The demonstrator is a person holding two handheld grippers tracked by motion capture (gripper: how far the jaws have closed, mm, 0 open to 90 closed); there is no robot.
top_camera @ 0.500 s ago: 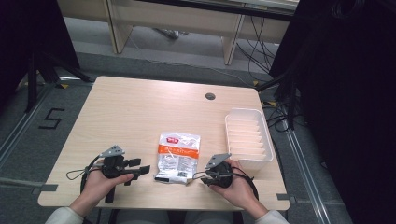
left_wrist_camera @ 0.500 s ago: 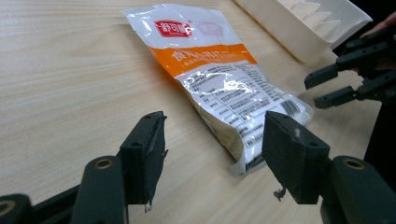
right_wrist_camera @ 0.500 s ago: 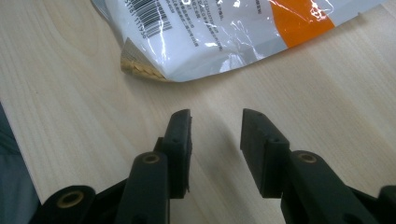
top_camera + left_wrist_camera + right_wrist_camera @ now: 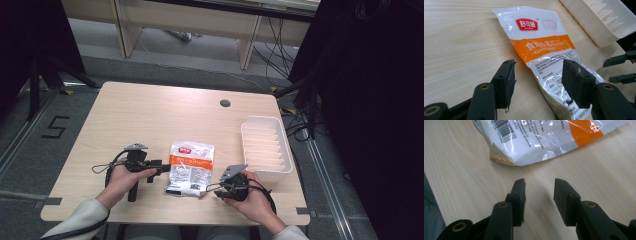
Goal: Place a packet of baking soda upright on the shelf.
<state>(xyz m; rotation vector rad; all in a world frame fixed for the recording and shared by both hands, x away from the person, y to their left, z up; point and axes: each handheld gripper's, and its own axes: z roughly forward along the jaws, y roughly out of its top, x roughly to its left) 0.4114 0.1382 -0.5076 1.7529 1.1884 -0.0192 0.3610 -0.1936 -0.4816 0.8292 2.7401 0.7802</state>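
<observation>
A white and orange snack bag (image 4: 190, 167) lies flat near the table's front edge, between my two grippers. My left gripper (image 4: 163, 168) points at the bag's left side. In the left gripper view the left gripper (image 4: 540, 80) is open, with the bag (image 4: 544, 45) reaching in between the jaws; one jaw stands over the bag's edge and the other over bare wood. My right gripper (image 4: 216, 190) sits at the bag's near right corner. In the right gripper view the right gripper (image 4: 540, 192) is open on bare table, and the bag's corner (image 4: 541, 135) lies just ahead.
A white ribbed tray (image 4: 265, 147) stands at the table's right side, also in the left gripper view as the tray (image 4: 599, 27). A round cable hole (image 4: 225, 103) sits near the far edge. The wooden table (image 4: 150, 115) stretches away behind the bag.
My left gripper has shifted a little away from the person and closer to the bag. The bag and the right gripper have stayed where they were.
</observation>
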